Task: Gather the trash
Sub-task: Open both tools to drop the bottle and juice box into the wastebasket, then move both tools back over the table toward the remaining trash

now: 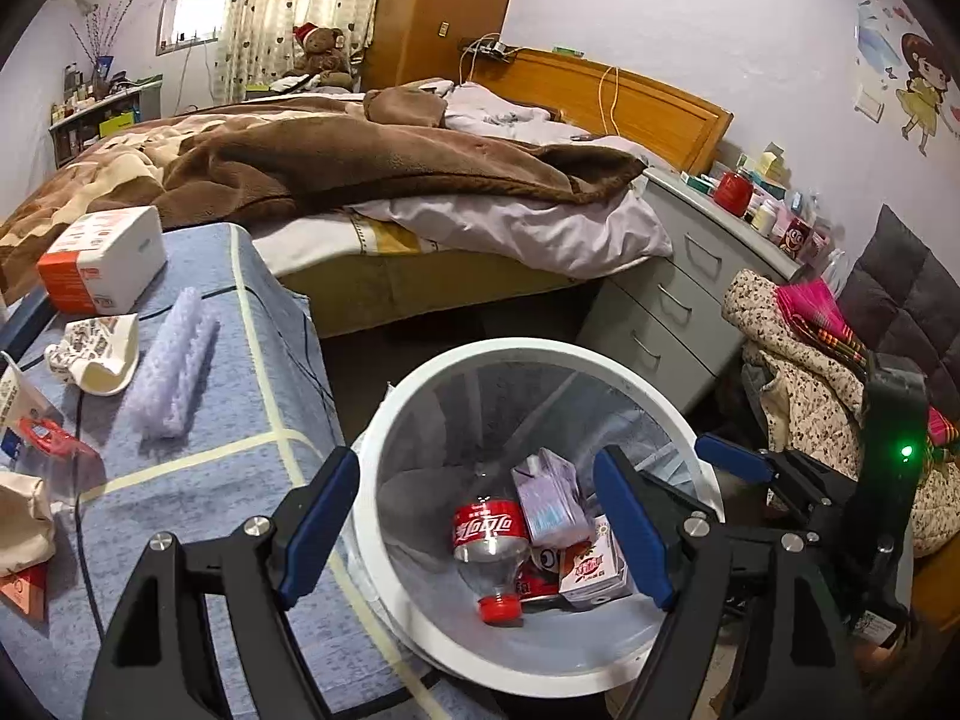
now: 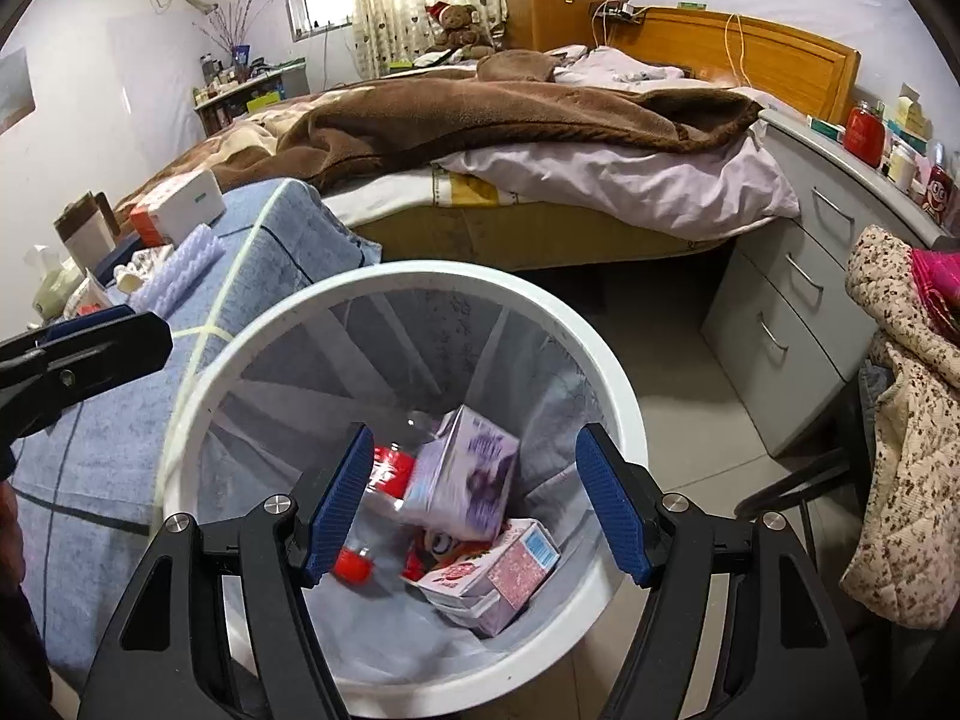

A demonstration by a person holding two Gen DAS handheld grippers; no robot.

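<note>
Both grippers, left gripper [image 1: 477,531] and right gripper [image 2: 474,504], gape empty above white bin [image 2: 606,354]

Left gripper [image 1: 477,531] and right gripper [image 2: 474,501], both angled downward, jaws spread, nothing between.

We see an unmade bed [image 1: 372,180] under a brown blanket [image 1: 360,162] and pale lilac sheet [image 1: 540,228], with a wooden headboard [image 1: 630,96]. A teddy bear [image 1: 321,48] sits by the heart-print curtain [image 1: 294,6]. Right of the bed stands a grey drawer unit [image 1: 678,294] bearing a red jar [image 1: 733,192]. A floral quilted jacket [image 1: 810,384] hangs nearby.
</note>
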